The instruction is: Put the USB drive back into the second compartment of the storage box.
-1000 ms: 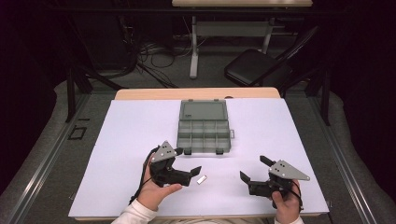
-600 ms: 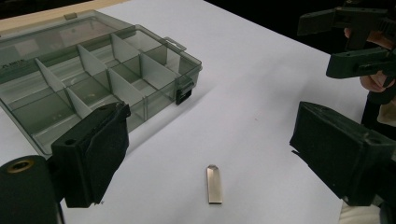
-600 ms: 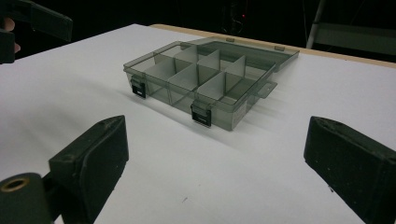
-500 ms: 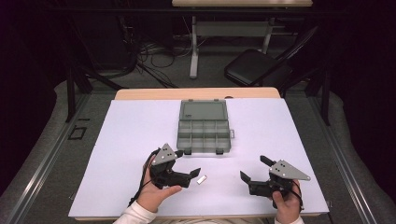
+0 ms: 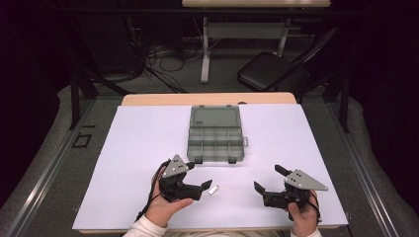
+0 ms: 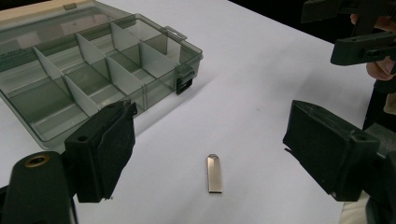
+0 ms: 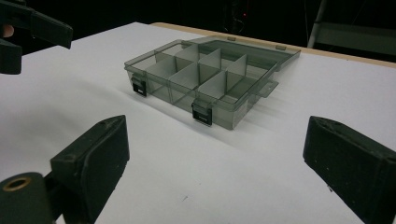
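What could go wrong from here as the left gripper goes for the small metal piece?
The small flat metal piece lies flush on the white table cover, so the left gripper, whose open jaws have just been closing around it, could skid it away or pinch the cover. Carrying it onward, the thin piece might slip before reaching the open compartment box, or strike a divider.

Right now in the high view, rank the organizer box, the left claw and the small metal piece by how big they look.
1. organizer box
2. left claw
3. small metal piece, by far the smallest
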### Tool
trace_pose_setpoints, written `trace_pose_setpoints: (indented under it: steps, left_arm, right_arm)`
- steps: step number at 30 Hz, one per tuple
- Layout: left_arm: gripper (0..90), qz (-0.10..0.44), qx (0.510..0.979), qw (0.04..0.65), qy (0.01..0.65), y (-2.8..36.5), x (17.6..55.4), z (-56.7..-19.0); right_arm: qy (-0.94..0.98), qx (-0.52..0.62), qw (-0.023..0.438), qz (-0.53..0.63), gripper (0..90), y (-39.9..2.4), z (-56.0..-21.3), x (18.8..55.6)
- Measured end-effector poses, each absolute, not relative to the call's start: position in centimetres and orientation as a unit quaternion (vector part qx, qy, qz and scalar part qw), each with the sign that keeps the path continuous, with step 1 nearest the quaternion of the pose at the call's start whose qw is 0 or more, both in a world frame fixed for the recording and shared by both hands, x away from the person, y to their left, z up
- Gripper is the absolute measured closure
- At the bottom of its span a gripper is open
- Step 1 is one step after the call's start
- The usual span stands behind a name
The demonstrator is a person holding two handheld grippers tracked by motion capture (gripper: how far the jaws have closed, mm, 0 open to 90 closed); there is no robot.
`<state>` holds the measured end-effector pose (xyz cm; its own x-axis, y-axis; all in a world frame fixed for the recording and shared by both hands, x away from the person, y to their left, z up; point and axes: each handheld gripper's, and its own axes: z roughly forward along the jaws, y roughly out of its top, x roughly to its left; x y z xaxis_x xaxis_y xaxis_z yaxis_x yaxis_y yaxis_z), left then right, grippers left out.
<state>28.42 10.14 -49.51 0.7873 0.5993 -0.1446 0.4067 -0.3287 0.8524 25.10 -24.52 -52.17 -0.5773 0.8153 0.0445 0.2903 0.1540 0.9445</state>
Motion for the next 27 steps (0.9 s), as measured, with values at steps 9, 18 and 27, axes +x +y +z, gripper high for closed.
trace_pose_setpoints:
  steps: [9, 18, 27]
  left_arm:
    - [19.9, 0.092, 0.812, 0.485, 0.313, 10.0, 28.3, -50.0]
    - [23.7, 0.089, 0.816, 0.477, 0.314, 9.9, 28.2, -50.6]
    - [29.1, 0.084, 0.821, 0.470, 0.311, 9.5, 28.2, -51.3]
  right_arm:
    - [0.717, 0.386, 0.248, 0.526, 6.8, -24.5, -52.2, 25.1]
    - [0.718, 0.385, 0.248, 0.524, 6.9, -24.5, -52.2, 25.1]
    - [0.720, 0.382, 0.246, 0.524, 9.1, -24.5, -52.2, 25.1]
